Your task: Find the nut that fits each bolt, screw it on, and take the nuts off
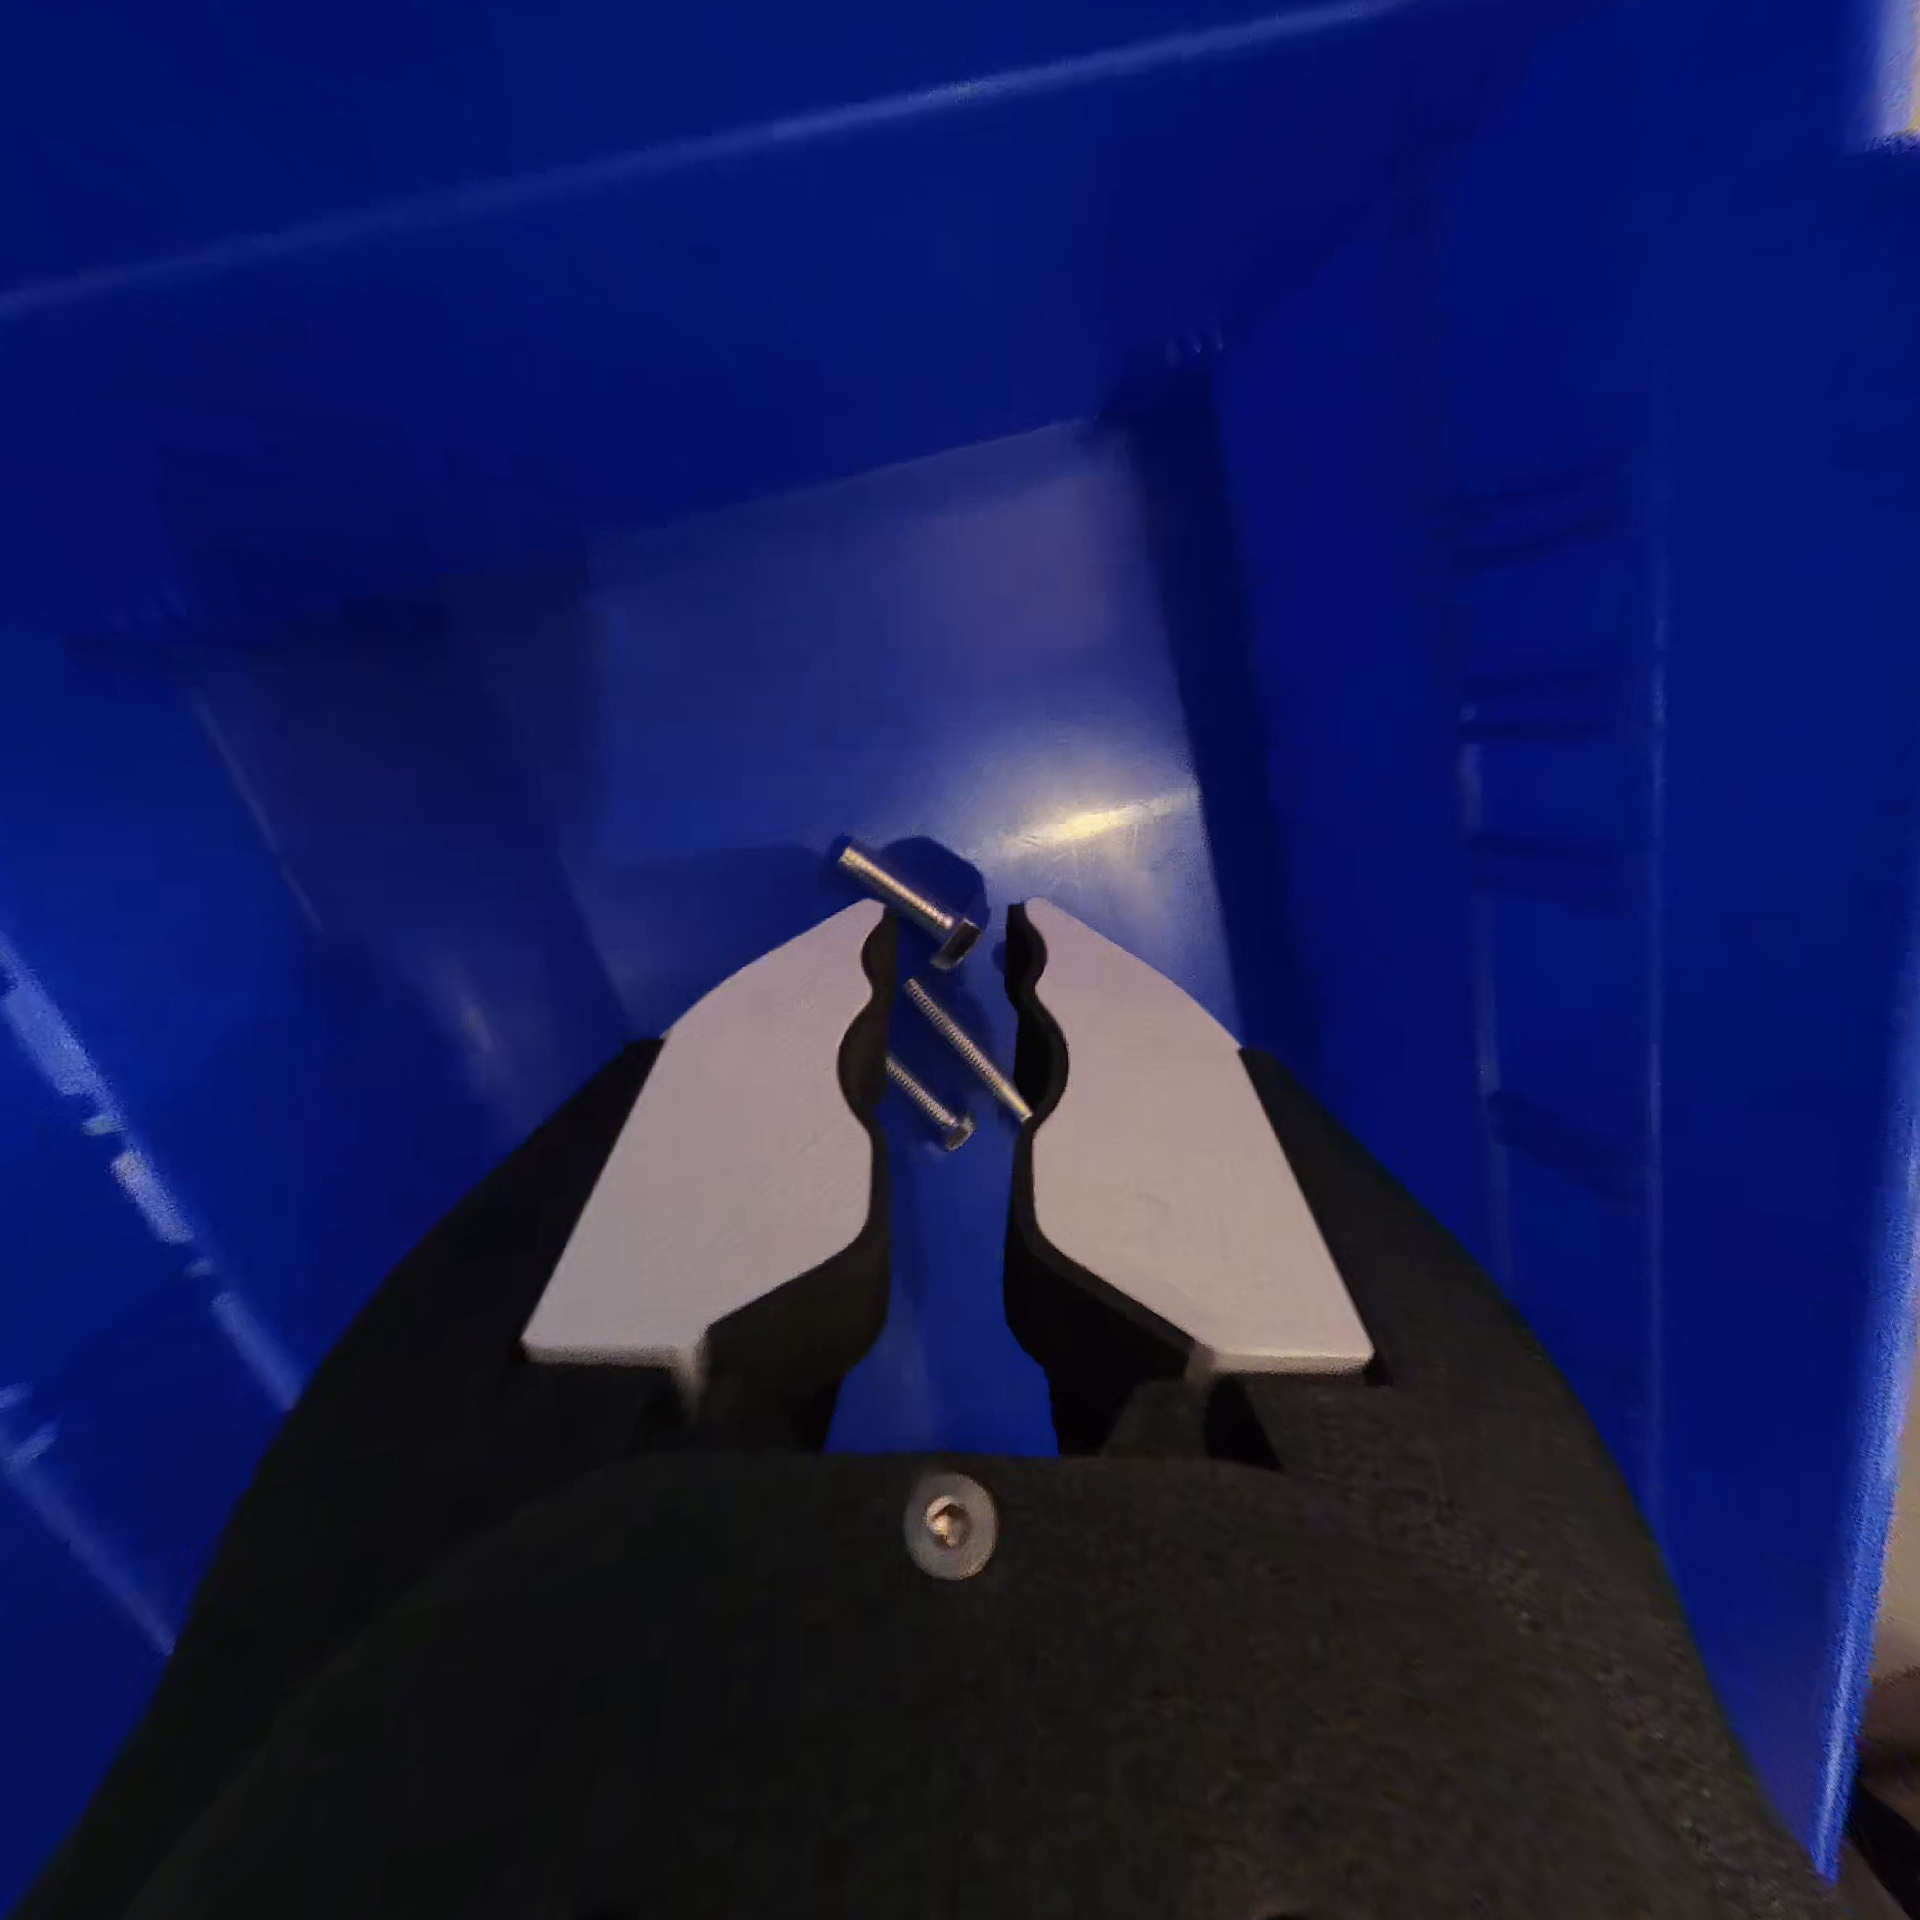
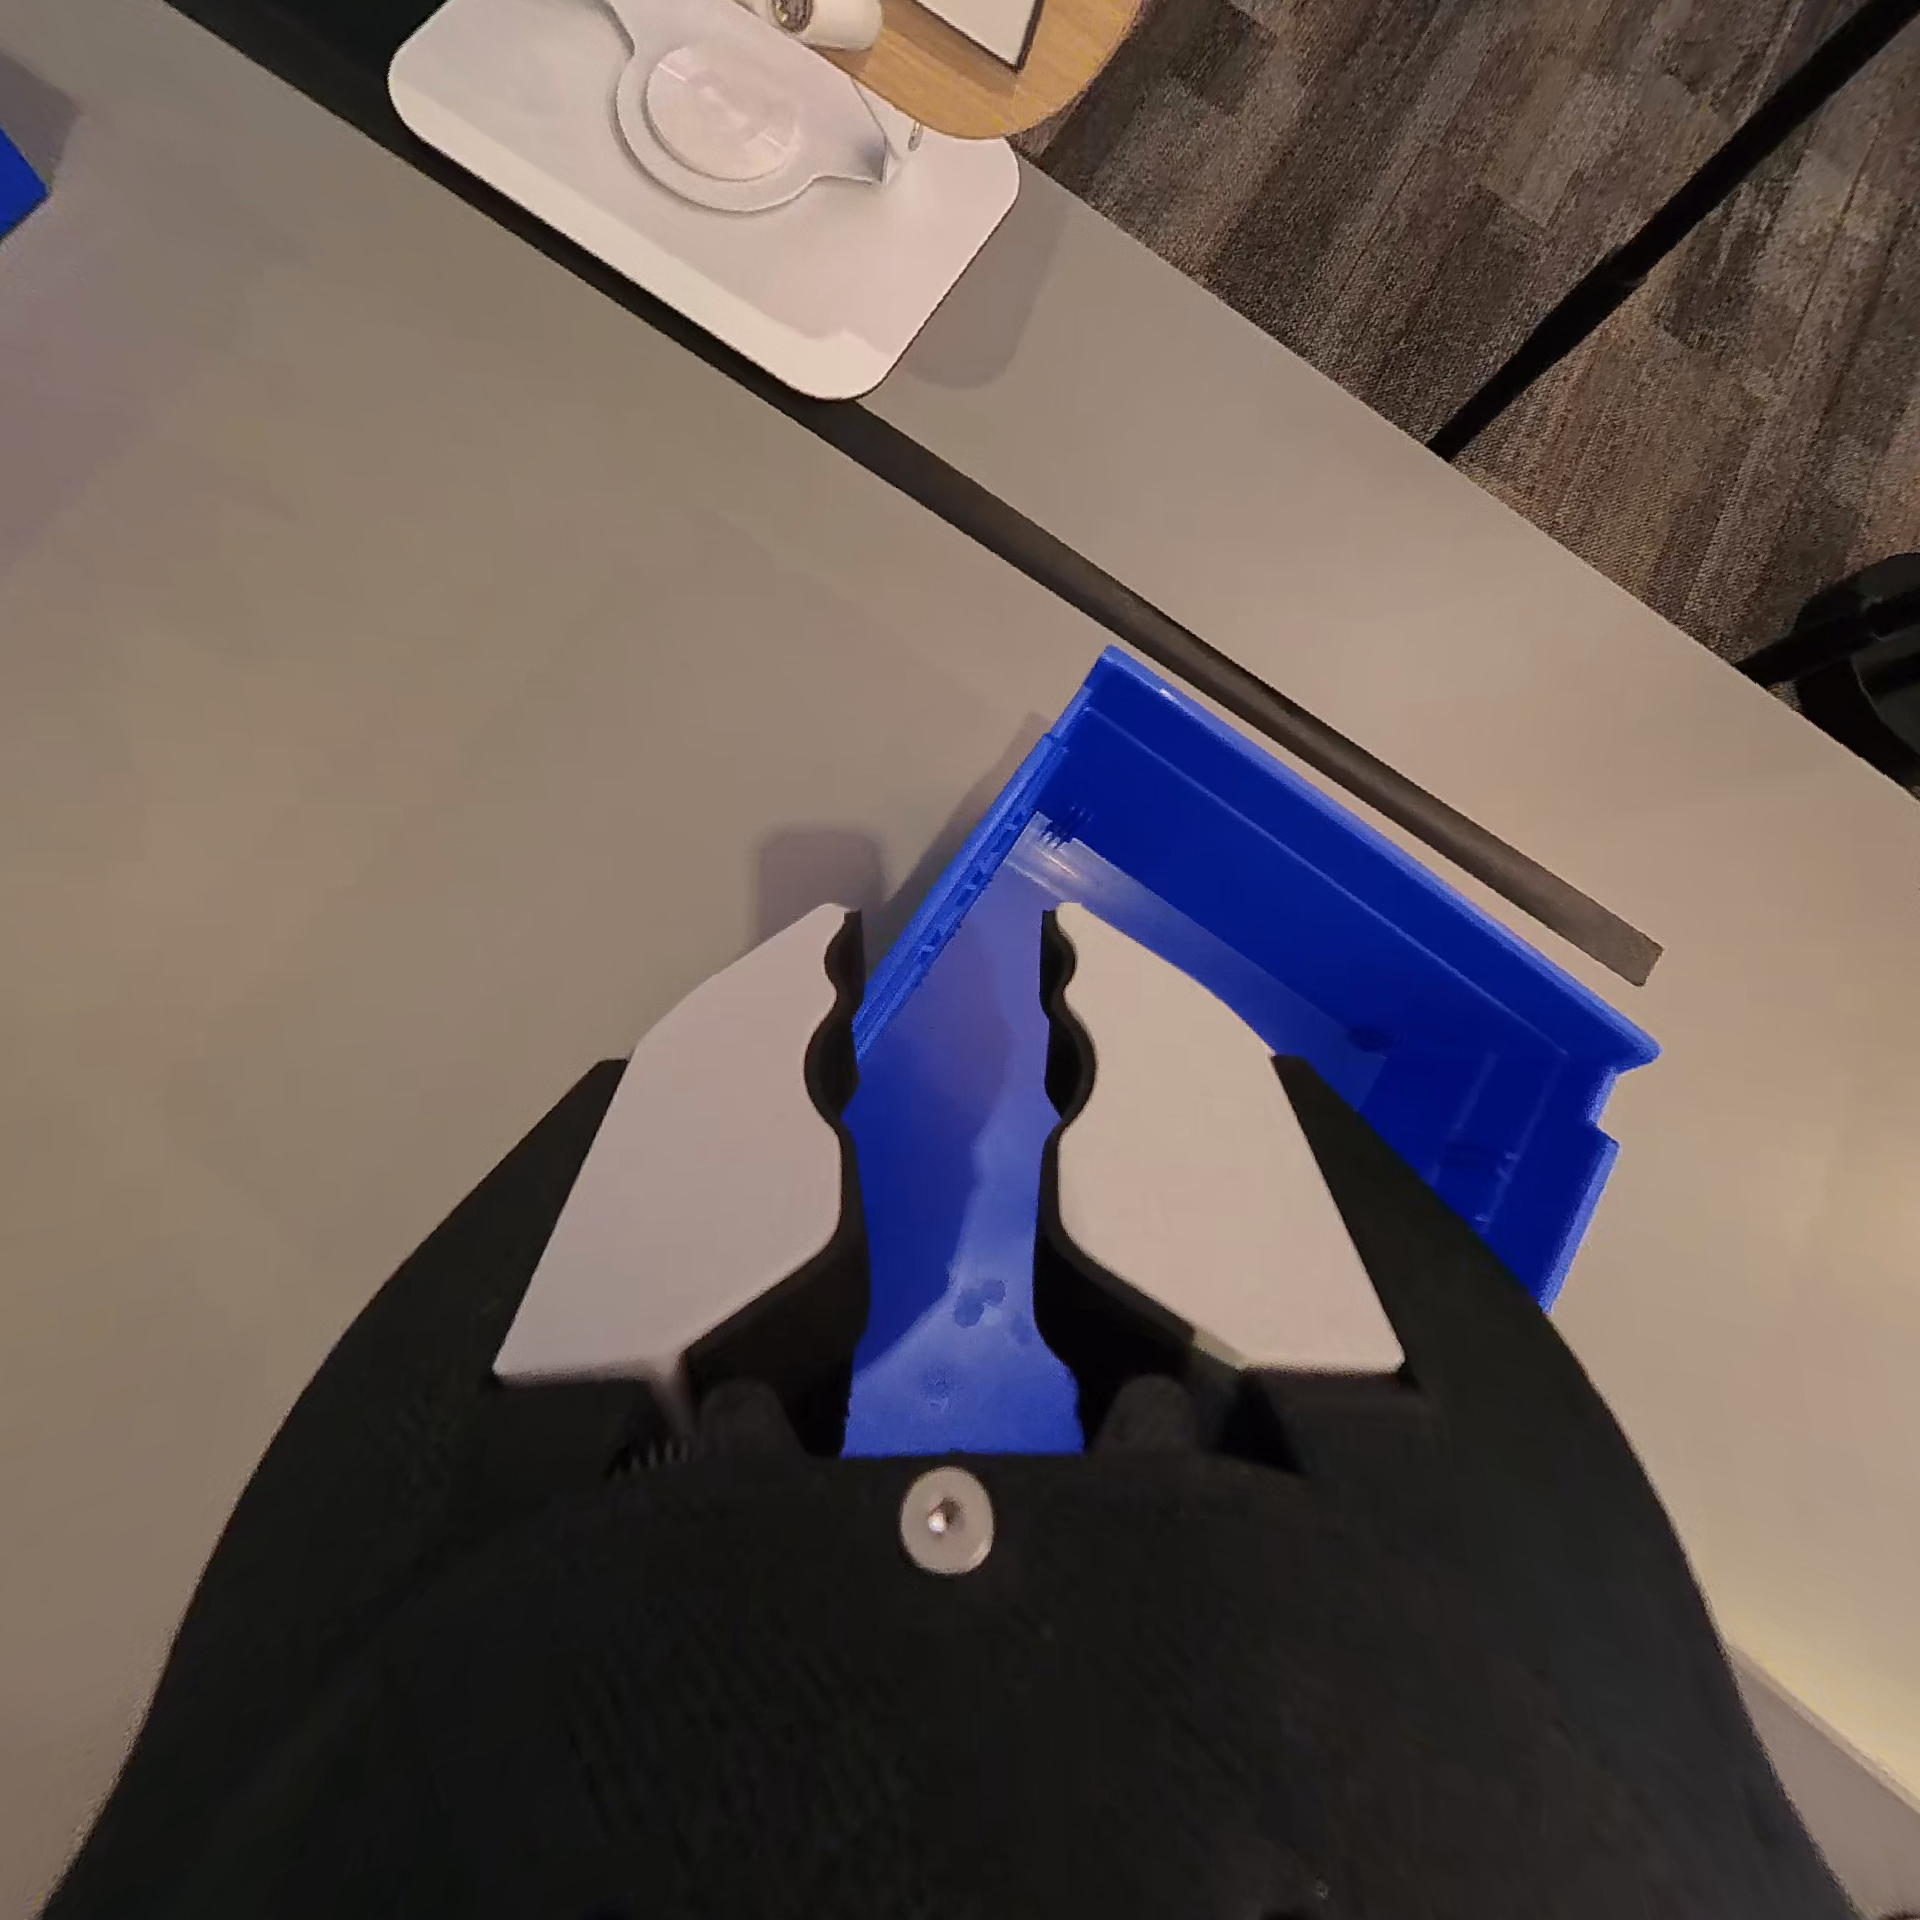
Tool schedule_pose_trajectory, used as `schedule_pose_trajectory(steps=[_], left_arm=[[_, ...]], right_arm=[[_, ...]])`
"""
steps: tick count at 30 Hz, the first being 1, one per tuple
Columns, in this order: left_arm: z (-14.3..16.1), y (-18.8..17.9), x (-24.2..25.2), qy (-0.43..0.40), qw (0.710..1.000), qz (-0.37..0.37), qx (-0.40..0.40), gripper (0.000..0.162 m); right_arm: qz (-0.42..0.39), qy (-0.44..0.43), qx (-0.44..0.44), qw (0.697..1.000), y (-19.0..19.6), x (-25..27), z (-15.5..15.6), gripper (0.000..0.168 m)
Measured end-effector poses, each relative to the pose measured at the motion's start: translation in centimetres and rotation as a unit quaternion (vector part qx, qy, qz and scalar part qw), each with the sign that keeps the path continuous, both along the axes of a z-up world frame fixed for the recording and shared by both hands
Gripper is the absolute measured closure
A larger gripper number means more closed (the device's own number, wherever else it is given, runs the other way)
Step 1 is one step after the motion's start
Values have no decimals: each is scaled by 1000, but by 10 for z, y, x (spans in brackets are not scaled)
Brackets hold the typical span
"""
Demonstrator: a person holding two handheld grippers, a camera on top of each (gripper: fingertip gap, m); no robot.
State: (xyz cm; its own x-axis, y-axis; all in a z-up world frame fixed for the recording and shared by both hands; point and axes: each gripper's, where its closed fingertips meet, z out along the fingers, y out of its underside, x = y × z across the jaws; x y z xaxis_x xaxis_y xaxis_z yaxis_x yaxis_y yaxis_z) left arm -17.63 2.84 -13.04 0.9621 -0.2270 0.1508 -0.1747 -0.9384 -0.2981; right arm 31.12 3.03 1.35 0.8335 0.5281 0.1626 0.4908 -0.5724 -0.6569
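Left gripper [image 1: 943, 914], jaws narrowly parted and holding nothing, reaches into a blue bin [image 1: 416, 468]; three bolts [image 1: 904, 902] lie between its fingers. Right gripper [image 2: 951, 920], wider apart, straddles another blue bin's wall [image 2: 1299, 831]; small dark specks inside, possibly nuts.

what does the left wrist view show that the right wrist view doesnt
Only the left wrist view shows the three silver metal bolts: a thick square-headed bolt, a long thin threaded bolt and a short thin bolt, lying on a blue plastic bin floor ahead of the open left gripper.

Only the right wrist view shows the grey tabletop, a white rounded tray, the wood-pattern floor and the open right gripper above a blue plastic bin.

Both show blue bin plastic between open white fingers; whether it is the same bin cannot be told.
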Motion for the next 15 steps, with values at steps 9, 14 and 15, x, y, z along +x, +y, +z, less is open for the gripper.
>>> schedule_pose_trajectory(steps=[9,14,15], left_arm=[[-12,8,-9,41,999,21,-8,139],[-18,3,-15,82,996,17,-32,147],[-18,3,-16,88,996,11,-32,148]], right_arm=[[17,-28,-11,999,-2,-8,-8,134],[21,-39,-14,999,-3,-7,-10,134],[21,-40,-14,999,-3,-8,-10,134]])
